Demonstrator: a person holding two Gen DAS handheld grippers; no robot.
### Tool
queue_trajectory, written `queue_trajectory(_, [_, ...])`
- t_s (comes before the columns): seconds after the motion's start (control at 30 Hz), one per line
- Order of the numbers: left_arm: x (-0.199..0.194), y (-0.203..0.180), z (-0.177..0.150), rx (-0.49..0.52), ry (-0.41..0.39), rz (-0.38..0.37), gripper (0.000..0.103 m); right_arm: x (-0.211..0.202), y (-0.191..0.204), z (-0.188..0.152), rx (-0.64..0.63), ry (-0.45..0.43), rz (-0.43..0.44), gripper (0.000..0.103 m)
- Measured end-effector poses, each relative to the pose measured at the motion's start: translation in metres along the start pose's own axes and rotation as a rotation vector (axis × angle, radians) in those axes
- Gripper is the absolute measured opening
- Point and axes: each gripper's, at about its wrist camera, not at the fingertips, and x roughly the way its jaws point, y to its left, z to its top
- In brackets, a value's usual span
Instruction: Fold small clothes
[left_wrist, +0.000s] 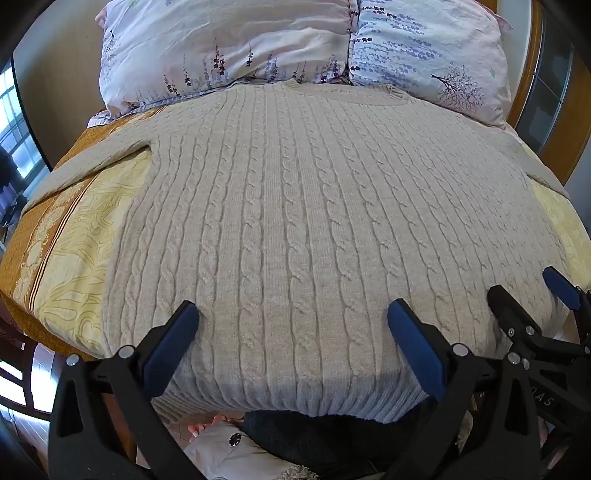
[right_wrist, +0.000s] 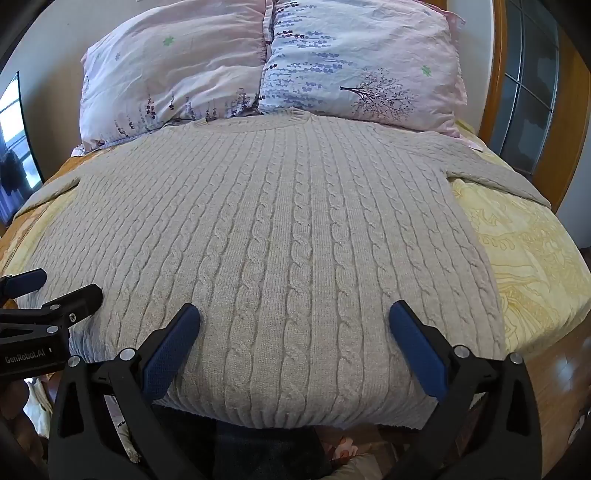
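Observation:
A beige cable-knit sweater (left_wrist: 295, 206) lies flat on the bed, collar toward the pillows, hem at the near edge; it also shows in the right wrist view (right_wrist: 280, 236). Its sleeves spread out to both sides. My left gripper (left_wrist: 293, 314) is open and empty, hovering over the hem on the left half. My right gripper (right_wrist: 294, 314) is open and empty over the hem on the right half. The right gripper (left_wrist: 532, 291) shows at the right edge of the left wrist view, and the left gripper (right_wrist: 55, 288) at the left edge of the right wrist view.
Two floral pillows (left_wrist: 229, 48) (right_wrist: 362, 66) lie at the head of the bed. A yellow and orange patterned bedsheet (left_wrist: 74, 251) (right_wrist: 532, 258) covers the bed. A wooden headboard frame (right_wrist: 498, 74) stands at the right. Wooden floor (right_wrist: 554, 387) lies beside the bed.

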Motion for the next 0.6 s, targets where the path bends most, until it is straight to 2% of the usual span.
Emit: queue_trajectory(0.6, [0.0001, -0.0001, 0.0001, 0.001, -0.001, 0.002, 0.101, 0.0009, -0.0007, -0.0010, -0.001, -0.001, -0.001, 0.102])
